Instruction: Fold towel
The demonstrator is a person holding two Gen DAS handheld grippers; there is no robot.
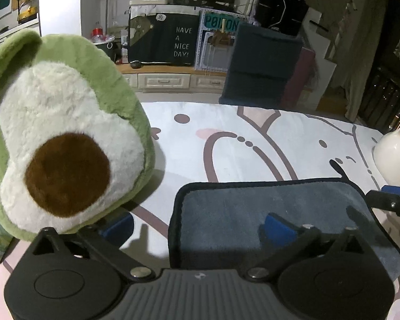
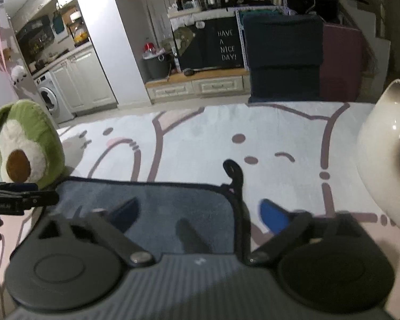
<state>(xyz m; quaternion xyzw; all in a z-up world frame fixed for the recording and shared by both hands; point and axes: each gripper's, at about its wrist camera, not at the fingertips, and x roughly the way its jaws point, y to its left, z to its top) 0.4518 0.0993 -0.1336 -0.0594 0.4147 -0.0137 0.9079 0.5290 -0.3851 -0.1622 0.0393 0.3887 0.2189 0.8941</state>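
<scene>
The left wrist view shows the grey towel [image 1: 274,213] lying flat on the patterned table [image 1: 253,144], beside an avocado plush [image 1: 66,138]. The left gripper [image 1: 197,226] has its jaws wide apart over the towel's left edge. The right gripper [image 2: 200,213] is spread wide as well, astride the towel's right edge, near a ceramic cat [image 2: 386,154].

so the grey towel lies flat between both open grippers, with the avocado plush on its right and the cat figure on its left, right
Not quite: the sides are swapped. In the right wrist view the avocado plush sits left of the grey towel and the cat figure right. Both grippers are open.
</scene>
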